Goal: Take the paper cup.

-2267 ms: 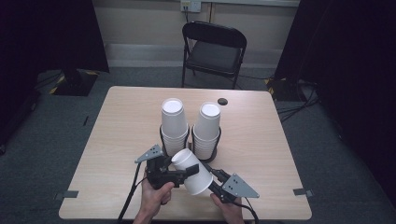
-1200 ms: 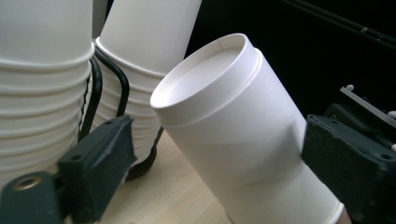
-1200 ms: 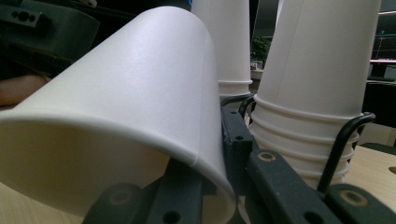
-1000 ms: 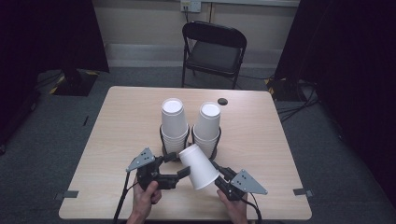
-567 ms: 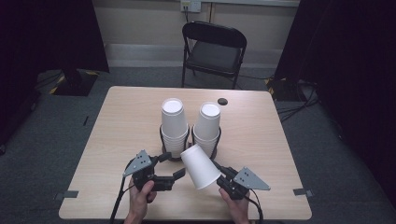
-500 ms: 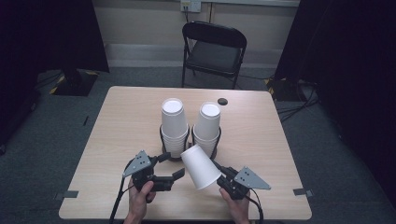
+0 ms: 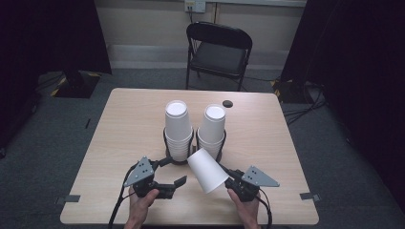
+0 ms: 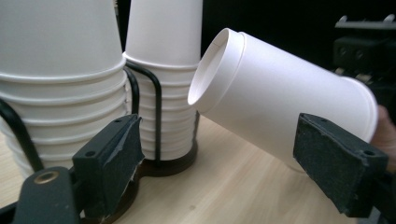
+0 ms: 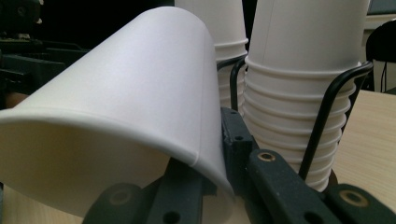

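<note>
A single white paper cup [image 7: 206, 170] hangs tilted over the table's near side, its base pointing up toward the stacks. My right gripper [image 7: 224, 176] is shut on its rim; in the right gripper view the cup [image 9: 121, 107] has its wall pinched between that gripper's [image 9: 219, 156] jaws. My left gripper [image 7: 176, 170] stands open to the left of the cup, apart from it. In the left gripper view the cup [image 8: 285, 107] lies beyond the open pads [image 8: 109, 158]. Two stacks of white cups [image 7: 177, 128] [image 7: 212, 126] stand upside down in a black wire holder [image 7: 193, 143].
A small dark round thing [image 7: 228, 103] lies on the wooden table [image 7: 124, 124] behind the stacks. A black folding chair [image 7: 217, 52] stands past the far edge. A dark curtain hangs at each side of the room.
Since the earliest frame my left gripper has drawn back to the left, away from the cup, which stays in my right gripper and has tilted more upright. Over the last second almost nothing moved.
</note>
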A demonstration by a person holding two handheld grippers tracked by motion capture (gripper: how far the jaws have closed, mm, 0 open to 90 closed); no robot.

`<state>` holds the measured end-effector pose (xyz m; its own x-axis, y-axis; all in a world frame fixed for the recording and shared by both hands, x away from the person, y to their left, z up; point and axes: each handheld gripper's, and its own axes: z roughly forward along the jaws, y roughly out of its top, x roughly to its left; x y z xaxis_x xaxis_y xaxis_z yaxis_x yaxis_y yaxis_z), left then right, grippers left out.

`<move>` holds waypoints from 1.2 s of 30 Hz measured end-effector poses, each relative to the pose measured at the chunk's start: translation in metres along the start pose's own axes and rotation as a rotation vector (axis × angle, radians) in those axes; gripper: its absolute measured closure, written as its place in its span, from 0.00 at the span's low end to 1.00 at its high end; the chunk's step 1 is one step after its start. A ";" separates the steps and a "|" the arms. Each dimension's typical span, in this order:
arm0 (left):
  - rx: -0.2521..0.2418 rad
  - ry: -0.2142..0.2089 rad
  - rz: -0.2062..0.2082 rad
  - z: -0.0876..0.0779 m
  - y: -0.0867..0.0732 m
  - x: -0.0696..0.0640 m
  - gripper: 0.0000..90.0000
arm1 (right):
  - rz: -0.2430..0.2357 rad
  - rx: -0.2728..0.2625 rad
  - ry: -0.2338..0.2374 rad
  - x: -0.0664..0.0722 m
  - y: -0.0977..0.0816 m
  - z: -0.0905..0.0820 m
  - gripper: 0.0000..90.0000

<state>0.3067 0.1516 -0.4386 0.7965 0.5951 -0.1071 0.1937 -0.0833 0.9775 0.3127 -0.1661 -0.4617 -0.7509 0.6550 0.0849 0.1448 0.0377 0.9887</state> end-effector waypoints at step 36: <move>0.196 0.035 0.360 0.008 -0.003 -0.022 0.17 | -0.005 0.497 0.172 -0.005 0.032 0.032 0.96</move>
<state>0.2931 0.1324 -0.4402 0.8138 0.5268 0.2455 0.0142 -0.4403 0.8977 0.3413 -0.1439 -0.4341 -0.8410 0.5223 0.1410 0.3983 0.4214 0.8148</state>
